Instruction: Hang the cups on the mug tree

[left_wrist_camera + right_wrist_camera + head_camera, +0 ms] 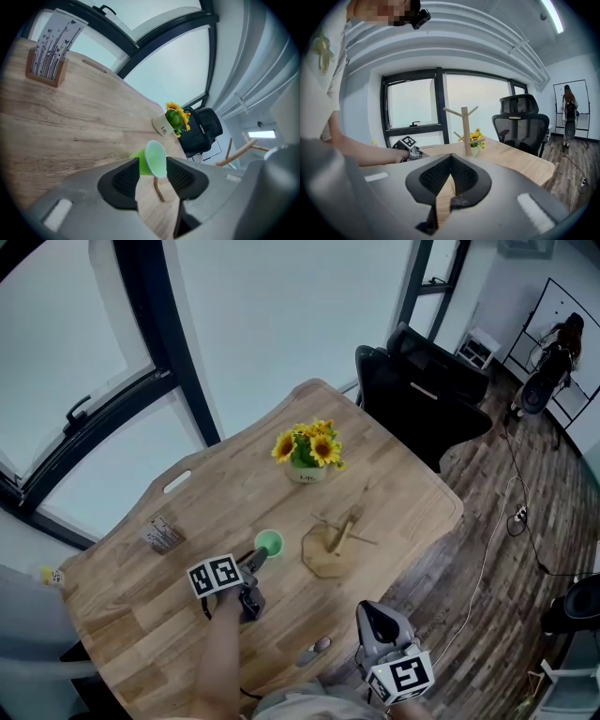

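A green cup point(269, 542) sits low over the wooden table point(403, 484), left of the wooden mug tree point(331, 546). My left gripper point(258, 562) is shut on it. In the left gripper view the green cup point(153, 158) lies on its side between the two pads, rim facing right, with the left gripper point(153, 174) closed around it. Bare pegs of the mug tree point(238, 153) show at the right. My right gripper point(373, 616) hangs off the table's near edge, shut and empty. The right gripper point(450, 160) looks toward the mug tree point(465, 127), which has no cup on it.
A white pot of sunflowers point(307, 455) stands behind the tree. A small card holder point(161, 534) is at the table's left. A black office chair point(419, 390) stands at the far corner. Windows run along the left, and a person point(553, 367) stands far off.
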`<act>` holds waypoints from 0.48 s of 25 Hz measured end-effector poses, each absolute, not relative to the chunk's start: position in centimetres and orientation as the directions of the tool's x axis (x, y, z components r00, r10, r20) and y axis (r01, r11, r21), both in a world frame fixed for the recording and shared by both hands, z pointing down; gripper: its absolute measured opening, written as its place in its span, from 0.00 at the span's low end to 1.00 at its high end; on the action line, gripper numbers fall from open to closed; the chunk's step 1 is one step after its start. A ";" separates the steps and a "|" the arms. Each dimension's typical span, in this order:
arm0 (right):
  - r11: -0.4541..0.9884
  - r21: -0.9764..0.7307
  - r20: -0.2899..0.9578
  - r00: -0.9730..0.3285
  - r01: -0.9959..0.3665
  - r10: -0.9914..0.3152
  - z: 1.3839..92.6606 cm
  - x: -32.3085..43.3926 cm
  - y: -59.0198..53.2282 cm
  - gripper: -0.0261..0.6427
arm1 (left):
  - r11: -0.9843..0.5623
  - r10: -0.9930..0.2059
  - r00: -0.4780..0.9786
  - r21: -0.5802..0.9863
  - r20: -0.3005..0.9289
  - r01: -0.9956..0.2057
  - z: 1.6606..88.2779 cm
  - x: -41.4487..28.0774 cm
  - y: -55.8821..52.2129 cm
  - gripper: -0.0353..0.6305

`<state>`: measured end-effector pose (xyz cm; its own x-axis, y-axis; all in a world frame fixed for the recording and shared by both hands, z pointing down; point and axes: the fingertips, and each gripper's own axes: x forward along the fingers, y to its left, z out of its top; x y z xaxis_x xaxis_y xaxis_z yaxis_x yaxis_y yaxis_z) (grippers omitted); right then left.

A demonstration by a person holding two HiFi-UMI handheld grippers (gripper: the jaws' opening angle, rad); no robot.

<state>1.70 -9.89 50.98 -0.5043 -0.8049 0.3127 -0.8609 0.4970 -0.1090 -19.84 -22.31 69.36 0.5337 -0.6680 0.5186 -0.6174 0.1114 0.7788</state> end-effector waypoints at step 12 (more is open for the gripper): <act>0.502 -0.086 0.328 -0.500 -0.861 -0.801 51.3 1.2 -10.4 0.04 | 0.160 -0.643 0.523 0.766 0.560 -0.623 71.1 -19.8 -22.4 0.29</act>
<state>1.21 -10.39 51.30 -0.5002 -0.8013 0.3281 -0.8606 0.5019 -0.0863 -19.84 -22.45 71.06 0.5227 -0.6427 0.5601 -0.6231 0.1603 0.7655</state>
